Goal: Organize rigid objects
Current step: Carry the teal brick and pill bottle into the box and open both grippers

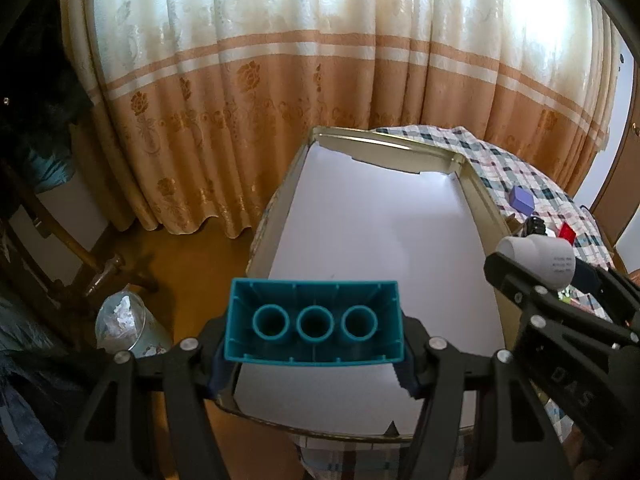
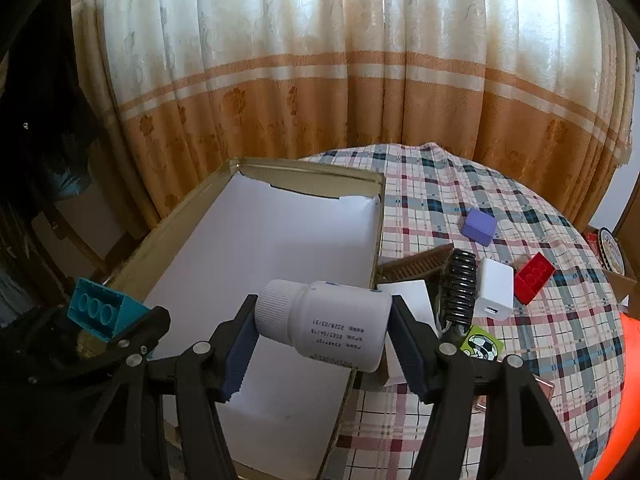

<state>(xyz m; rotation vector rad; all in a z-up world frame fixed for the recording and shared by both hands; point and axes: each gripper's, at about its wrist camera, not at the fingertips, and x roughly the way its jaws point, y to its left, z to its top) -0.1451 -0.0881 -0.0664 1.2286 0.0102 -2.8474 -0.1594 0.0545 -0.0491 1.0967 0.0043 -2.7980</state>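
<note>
My left gripper [image 1: 314, 360] is shut on a teal building brick [image 1: 314, 322], its hollow underside toward the camera, above the near left of a shallow gold tray [image 1: 478, 200] lined with white paper. My right gripper [image 2: 320, 344] is shut on a white pill bottle [image 2: 326, 324], held sideways with the cap to the left, over the tray's [image 2: 180, 220] right part. The bottle [image 1: 536, 258] shows at the right in the left wrist view, and the teal brick [image 2: 102, 312] at the left in the right wrist view.
On the checked tablecloth [image 2: 500, 360] right of the tray lie a purple cube [image 2: 479, 226], a red brick [image 2: 534, 278], a white charger [image 2: 494, 292], a black comb [image 2: 460, 292], a brown brush [image 2: 416, 268], a white box [image 2: 408, 308] and a green card [image 2: 482, 346]. Curtains [image 2: 320, 80] hang behind. A glass jar [image 1: 128, 324] stands on the floor at left.
</note>
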